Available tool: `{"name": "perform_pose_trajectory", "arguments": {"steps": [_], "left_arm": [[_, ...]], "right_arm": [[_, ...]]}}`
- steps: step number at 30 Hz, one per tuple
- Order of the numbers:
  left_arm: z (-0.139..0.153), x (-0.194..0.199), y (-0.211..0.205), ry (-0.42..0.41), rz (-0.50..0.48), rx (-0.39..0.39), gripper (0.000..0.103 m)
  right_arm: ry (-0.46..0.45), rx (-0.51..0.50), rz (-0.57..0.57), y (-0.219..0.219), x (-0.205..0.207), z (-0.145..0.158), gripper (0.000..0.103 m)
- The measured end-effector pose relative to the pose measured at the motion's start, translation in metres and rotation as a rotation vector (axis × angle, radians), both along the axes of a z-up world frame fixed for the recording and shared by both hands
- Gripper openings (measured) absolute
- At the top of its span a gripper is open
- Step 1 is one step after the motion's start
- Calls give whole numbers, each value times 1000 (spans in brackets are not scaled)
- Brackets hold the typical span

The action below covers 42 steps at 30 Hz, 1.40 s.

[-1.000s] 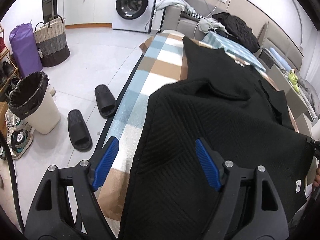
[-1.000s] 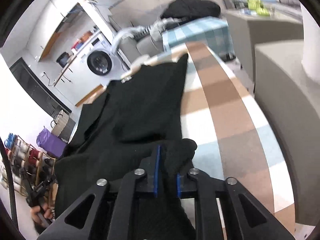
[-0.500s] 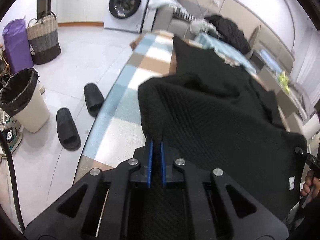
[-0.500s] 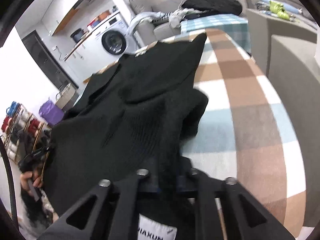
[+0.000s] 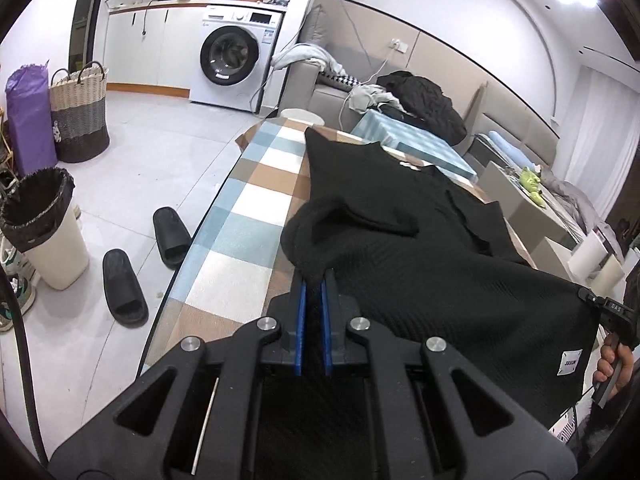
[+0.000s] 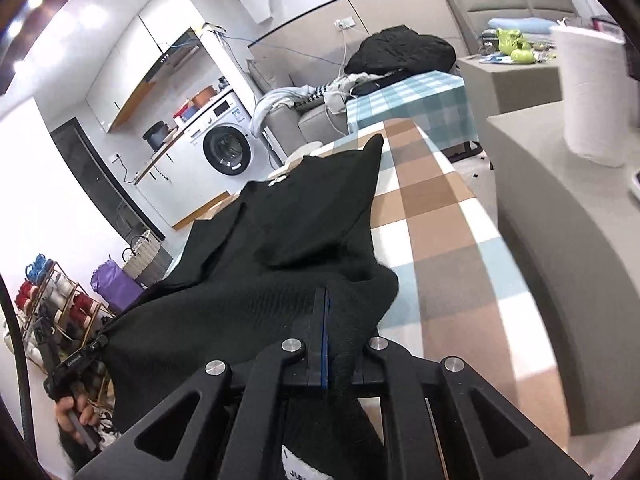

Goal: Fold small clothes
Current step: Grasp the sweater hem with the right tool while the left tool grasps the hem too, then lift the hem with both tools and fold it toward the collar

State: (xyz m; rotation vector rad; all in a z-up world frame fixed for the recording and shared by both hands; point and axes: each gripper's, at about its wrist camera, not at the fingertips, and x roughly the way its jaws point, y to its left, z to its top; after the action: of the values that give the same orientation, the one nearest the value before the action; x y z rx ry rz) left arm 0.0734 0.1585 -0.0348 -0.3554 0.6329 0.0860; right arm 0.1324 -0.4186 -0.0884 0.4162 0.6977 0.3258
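A black knit garment [image 5: 420,240] lies lengthwise on the checked table [image 5: 240,220], its near part lifted. My left gripper [image 5: 314,280] is shut on the garment's near left corner, which bunches above the blue pads. My right gripper [image 6: 326,300] is shut on the near right corner of the same garment [image 6: 280,248], raised above the table [image 6: 440,216]. The fabric hangs stretched between both grippers. A white label [image 5: 570,362] shows near the right hem.
Left of the table on the floor are two black slippers [image 5: 144,256], a bin [image 5: 40,224] and a woven basket [image 5: 80,112]. A washing machine [image 5: 232,64] stands at the back. A grey cabinet [image 6: 560,220] with a paper roll [image 6: 592,92] flanks the table's right side.
My left gripper went from open over the garment's corner to shut on it. Both grippers have lifted the near edge and the fabric now hangs between them.
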Motion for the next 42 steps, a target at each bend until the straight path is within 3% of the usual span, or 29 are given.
{"name": "perform_pose_trajectory", "arguments": {"steps": [6,9,12,17,20,21,22,23,25,27,29,33,35,37,40,41,42], "left_arm": [[6,8,9,-8,-3,-17,4],[4,30,16,-8,5,-26,4],[0,57,23,2,5,-37,4],[-17,116,35,65,43,-54,4],[-30,145,38,107,48,-63,5],[-34,152,38,130,52,-64,8],[-38,157,38,156,59,-65,19],[-41,160,38,179,63,-65,26],[-48,161,40,192,83,-75,61],[-56,159,43,196,96,-97,67],[-64,162,44,219,89,-126,67],[-72,170,38,217,52,-132,65],[-72,176,29,214,22,-108,55],[-71,182,20,210,1,-69,34],[-73,191,16,222,-8,-66,19],[-74,193,15,222,-3,-71,17],[-73,195,13,221,-5,-64,15]], "right_arm": [[-29,27,-4,-6,6,19,4],[-18,25,-1,0,32,24,4],[64,32,-39,3,69,22,4],[109,35,-81,10,122,11,4],[162,-24,-120,16,142,-2,17],[177,-39,-127,17,145,-6,26],[207,-64,-138,16,147,-12,31],[219,-72,-136,15,145,-16,43],[235,-93,-122,11,140,-22,50],[242,-121,-109,7,135,-30,63],[255,-123,-76,7,136,-39,69],[245,-126,16,20,141,-49,69],[234,-176,17,31,147,-52,69],[234,-196,17,36,152,-53,69],[221,-184,1,38,161,-56,68],[237,-176,-1,39,165,-58,60],[236,-168,2,40,166,-58,41]]}}
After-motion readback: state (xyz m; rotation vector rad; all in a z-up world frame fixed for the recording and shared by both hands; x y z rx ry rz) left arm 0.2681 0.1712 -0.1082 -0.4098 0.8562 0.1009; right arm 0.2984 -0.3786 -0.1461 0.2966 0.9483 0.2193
